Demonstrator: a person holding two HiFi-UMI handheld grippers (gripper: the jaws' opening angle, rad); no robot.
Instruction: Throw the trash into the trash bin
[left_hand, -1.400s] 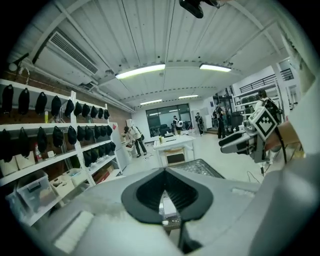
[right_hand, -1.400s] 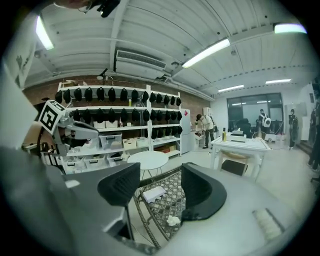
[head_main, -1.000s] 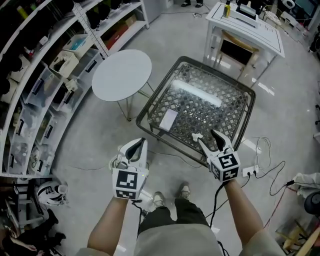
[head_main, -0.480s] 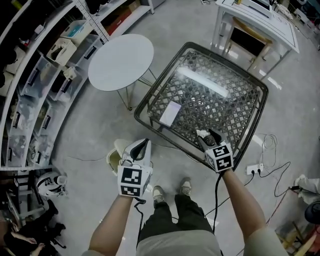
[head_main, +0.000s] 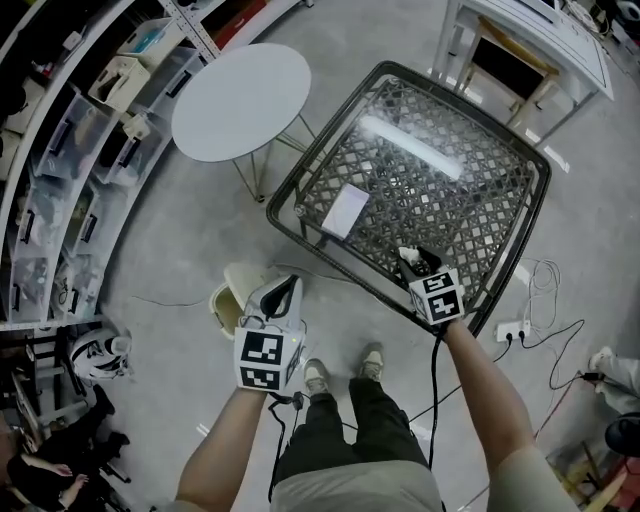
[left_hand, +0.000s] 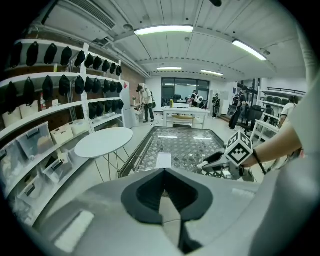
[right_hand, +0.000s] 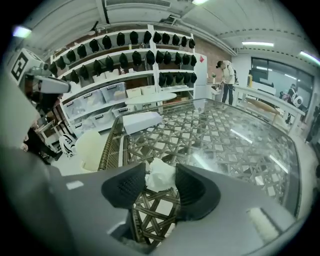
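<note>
A crumpled white paper (right_hand: 160, 176) lies on the glass-topped wicker table (head_main: 300, 180) near its front edge; the head view shows the paper (head_main: 406, 255) at the tips of my right gripper (head_main: 414, 263). In the right gripper view the right gripper (right_hand: 160, 181) has just been closing, and the paper fills the gap with both pads against its sides. My left gripper (head_main: 288, 287) is shut and empty, low over the floor beside a cream trash bin (head_main: 228, 302). The same bin (right_hand: 90, 147) stands left of the table.
A flat white box (head_main: 346, 210) lies on the table's left part. A round white side table (head_main: 240, 88) stands beyond the bin, with storage shelves (head_main: 60, 150) along the left. Cables and a power strip (head_main: 510, 330) lie on the floor at right.
Both grippers have come down. The right one has dropped onto the table's edge and closed in round the crumpled paper; the left one has sunk beside the bin.
</note>
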